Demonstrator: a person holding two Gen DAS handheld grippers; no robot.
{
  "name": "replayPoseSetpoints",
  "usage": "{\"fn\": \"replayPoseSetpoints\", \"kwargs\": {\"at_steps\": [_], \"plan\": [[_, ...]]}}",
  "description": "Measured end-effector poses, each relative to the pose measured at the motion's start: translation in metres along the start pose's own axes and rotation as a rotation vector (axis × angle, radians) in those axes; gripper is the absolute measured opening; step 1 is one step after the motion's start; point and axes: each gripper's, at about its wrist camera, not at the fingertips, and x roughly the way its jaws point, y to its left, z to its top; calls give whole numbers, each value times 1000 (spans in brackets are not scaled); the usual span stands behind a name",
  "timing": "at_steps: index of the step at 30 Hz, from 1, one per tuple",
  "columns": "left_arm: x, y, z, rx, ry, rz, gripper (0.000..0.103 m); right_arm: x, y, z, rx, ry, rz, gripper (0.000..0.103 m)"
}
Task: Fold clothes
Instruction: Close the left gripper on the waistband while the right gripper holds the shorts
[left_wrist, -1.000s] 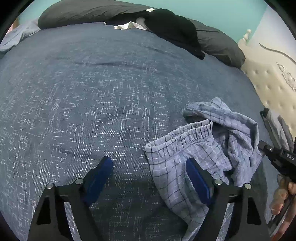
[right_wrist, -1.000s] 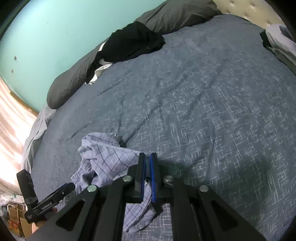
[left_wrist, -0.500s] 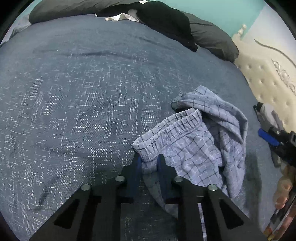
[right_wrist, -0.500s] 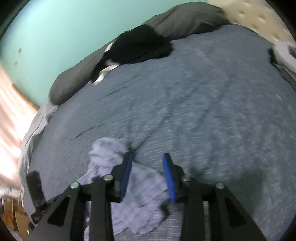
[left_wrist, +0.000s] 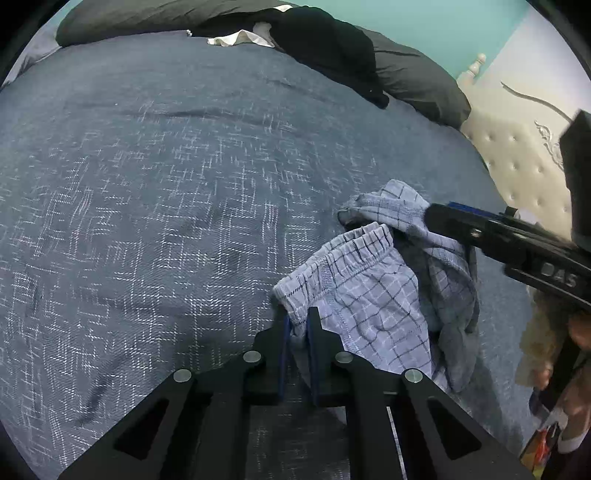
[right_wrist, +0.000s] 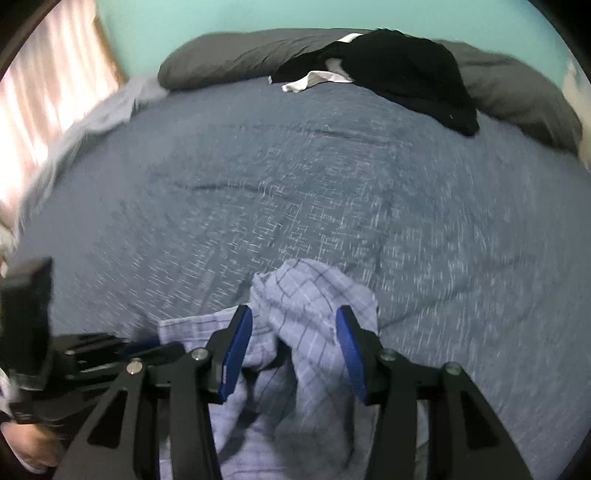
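A pair of light blue plaid shorts (left_wrist: 373, 295) lies crumpled on the dark blue bedspread (left_wrist: 166, 184). My left gripper (left_wrist: 297, 326) is shut on the corner of its elastic waistband. My right gripper (right_wrist: 293, 325) is open, its blue pads either side of a raised fold of the shorts (right_wrist: 310, 295). In the left wrist view the right gripper (left_wrist: 439, 214) reaches in from the right over the far bunch of the shorts. The left gripper (right_wrist: 147, 349) shows at the left of the right wrist view.
Grey pillows (left_wrist: 417, 81) line the far side of the bed, with a black garment (left_wrist: 325, 44) and a white piece (left_wrist: 236, 37) on them. A cream tufted headboard (left_wrist: 524, 166) stands at the right. A window with curtains (right_wrist: 44, 96) is at the left.
My left gripper closed on the waistband corner. My right gripper let go of the cloth, opened wide and swung round over the far bunch of the shorts.
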Motion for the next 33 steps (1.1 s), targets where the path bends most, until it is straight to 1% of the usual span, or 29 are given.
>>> {"fn": "replayPoseSetpoints", "kwargs": {"at_steps": [2,4,5,6,9,11,15,18,21,28,31,33], "plan": [[0,1,1,1,2,-3,9,8,2,3,-29,18,-26,48],[1,4,3,0,4,-5,9,11,3,2,-60,23,-30,48],[2,5,3,-1,5,-5,8,13,3,1,-74,25,-36,45],[2,5,3,-4,7,-5,8,13,3,1,-82,25,-45,32],[5,5,3,-1,7,-4,8,13,-3,0,-70,28,-50,13],[9,3,7,1,6,1,8,12,-7,0,-59,29,-46,8],[14,2,10,-2,8,6,8,-1,-18,-1,-24,-5,-58,7],[15,1,9,1,6,11,8,-13,-37,-3,36,-33,-68,6],[14,0,10,5,4,15,8,-19,-63,-7,118,-38,-83,6],[19,0,13,2,4,20,8,-13,-118,-24,303,11,-135,6],[18,1,13,3,4,22,8,-9,-131,-29,362,33,-145,6],[17,0,13,5,4,24,8,-9,-133,-30,369,42,-152,7]]}}
